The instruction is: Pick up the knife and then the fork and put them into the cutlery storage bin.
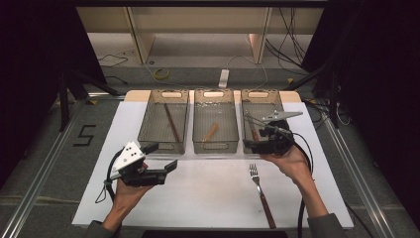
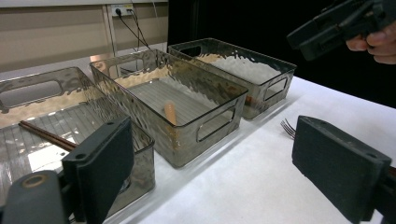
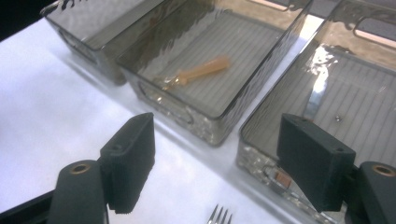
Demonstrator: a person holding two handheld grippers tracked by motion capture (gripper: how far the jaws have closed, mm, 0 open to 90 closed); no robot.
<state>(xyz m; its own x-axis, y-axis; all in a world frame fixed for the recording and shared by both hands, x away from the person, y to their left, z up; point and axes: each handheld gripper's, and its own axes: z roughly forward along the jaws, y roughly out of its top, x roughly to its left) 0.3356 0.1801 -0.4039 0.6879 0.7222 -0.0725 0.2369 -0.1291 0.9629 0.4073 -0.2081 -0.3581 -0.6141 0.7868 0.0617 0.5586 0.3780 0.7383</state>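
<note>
Fork (image 1: 261, 191) lying flat just below the right gripper (image 1: 257, 144), tines toward its wide empty jaws, handle toward the person, left gripper (image 1: 161, 158) level, jaws wide, empty.

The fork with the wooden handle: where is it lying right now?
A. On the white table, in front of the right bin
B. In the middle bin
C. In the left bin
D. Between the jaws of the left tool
A: the fork lies flat on the white table, in front of the right bin, untouched by either tool.
</note>
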